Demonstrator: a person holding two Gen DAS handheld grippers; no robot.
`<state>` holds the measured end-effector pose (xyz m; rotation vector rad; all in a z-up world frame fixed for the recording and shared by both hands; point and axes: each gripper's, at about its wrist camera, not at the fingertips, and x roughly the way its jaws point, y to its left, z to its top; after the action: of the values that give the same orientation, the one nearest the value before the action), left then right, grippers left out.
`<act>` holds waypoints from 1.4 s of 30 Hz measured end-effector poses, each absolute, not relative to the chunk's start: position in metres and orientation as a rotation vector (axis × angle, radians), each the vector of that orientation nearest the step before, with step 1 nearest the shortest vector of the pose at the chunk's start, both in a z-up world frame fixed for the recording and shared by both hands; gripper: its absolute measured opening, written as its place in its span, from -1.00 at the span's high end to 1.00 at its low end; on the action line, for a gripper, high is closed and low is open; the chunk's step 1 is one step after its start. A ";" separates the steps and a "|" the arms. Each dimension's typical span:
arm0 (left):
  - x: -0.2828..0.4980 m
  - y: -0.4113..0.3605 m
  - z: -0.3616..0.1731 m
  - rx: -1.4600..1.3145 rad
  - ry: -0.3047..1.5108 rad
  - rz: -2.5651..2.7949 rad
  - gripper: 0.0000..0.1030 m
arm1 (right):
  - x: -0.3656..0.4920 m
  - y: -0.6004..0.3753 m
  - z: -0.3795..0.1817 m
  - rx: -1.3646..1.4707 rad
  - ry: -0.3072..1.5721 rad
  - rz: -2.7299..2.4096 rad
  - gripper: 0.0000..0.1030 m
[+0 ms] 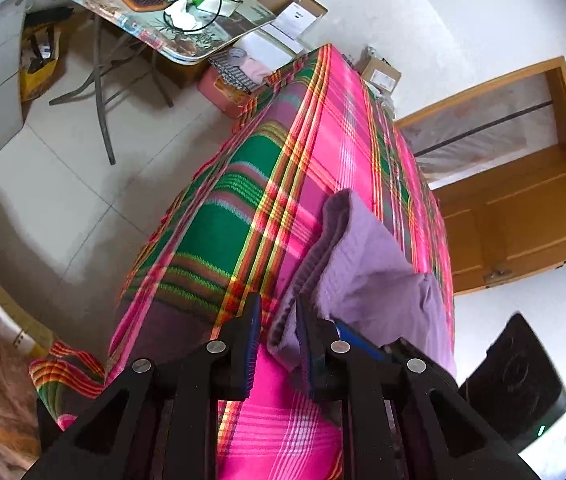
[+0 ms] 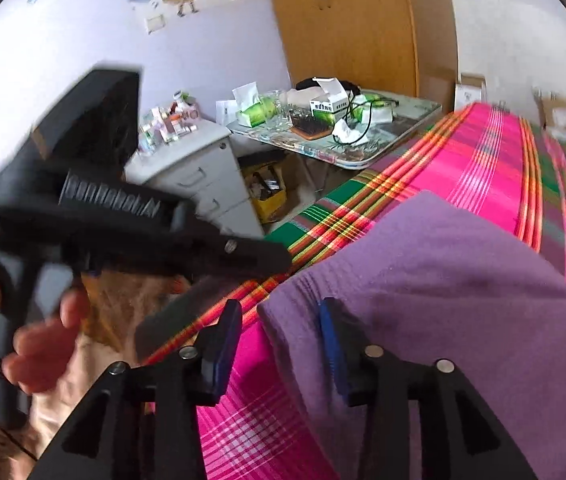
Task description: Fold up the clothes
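My left gripper (image 1: pixel 277 334) pinches the near edge of the purple garment (image 1: pixel 367 264) on the plaid bed (image 1: pixel 323 128), while my right gripper (image 2: pixel 281 336), beside it, stands released with that hem between its jaws

The purple garment (image 2: pixel 443 280) runs off the lower right edge of the right wrist view, beyond the right gripper (image 2: pixel 279 344), so its full outline cannot be told. Its right finger sits against the cloth, partly covered by a fold. Left of that gripper, the left gripper (image 2: pixel 131 232) is motion-blurred, its tips hidden behind its own body. The hand (image 2: pixel 39 344) under it is cut by the frame edge. Ahead, labels on the boxes on the folding table (image 2: pixel 363 160) are too small to read.
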<state>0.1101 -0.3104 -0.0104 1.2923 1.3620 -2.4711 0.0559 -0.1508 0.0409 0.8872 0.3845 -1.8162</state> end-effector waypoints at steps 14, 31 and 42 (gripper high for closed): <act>0.068 -0.318 -0.004 1.370 1.349 -2.529 0.36 | 0.086 -0.153 0.037 0.706 0.687 -1.958 0.60; 0.007 -0.295 -0.010 1.654 1.332 -2.554 0.08 | 0.093 -0.117 0.060 0.582 0.578 -1.948 0.68; -0.009 -0.303 -0.019 1.605 1.538 -2.526 0.69 | 0.083 -0.124 0.057 0.606 0.549 -1.959 0.68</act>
<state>-0.0087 -0.3033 -0.0191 1.6052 1.5385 -2.5259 0.0830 -0.1237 0.0573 0.6064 0.5493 -1.9589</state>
